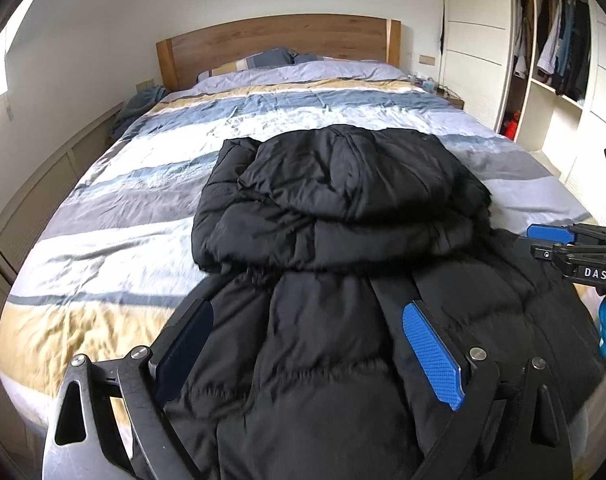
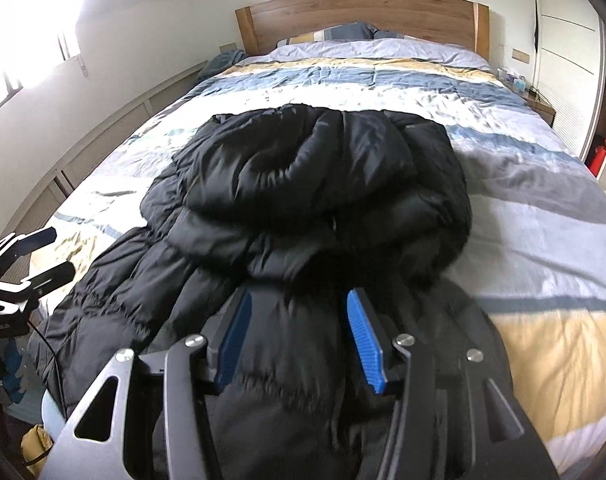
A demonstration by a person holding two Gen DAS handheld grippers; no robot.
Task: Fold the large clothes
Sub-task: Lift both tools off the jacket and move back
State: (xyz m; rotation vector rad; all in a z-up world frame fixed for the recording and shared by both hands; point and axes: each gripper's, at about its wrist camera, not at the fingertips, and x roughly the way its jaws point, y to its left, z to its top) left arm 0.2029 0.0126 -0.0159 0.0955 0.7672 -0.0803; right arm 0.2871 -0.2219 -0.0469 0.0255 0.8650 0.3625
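Note:
A black puffy hooded jacket (image 1: 343,200) (image 2: 303,180) lies lengthwise on the striped bed (image 1: 135,208), with its hood at the far end. Its near part rises off the foot of the bed toward both cameras. My left gripper (image 1: 309,306) has its jaws wide apart with a thick bulge of jacket filling the gap between its pads. My right gripper (image 2: 299,294) holds a similar bunch of padded fabric between its blue pads. Each gripper also shows at the edge of the other's view: the right gripper (image 1: 559,240) and the left gripper (image 2: 53,254).
The wooden headboard (image 1: 279,44) and pillows close off the far end of the bed. A low panelled wall runs along the left side. On the right stand a wardrobe (image 1: 551,60) with hanging clothes and a bedside table (image 2: 539,104).

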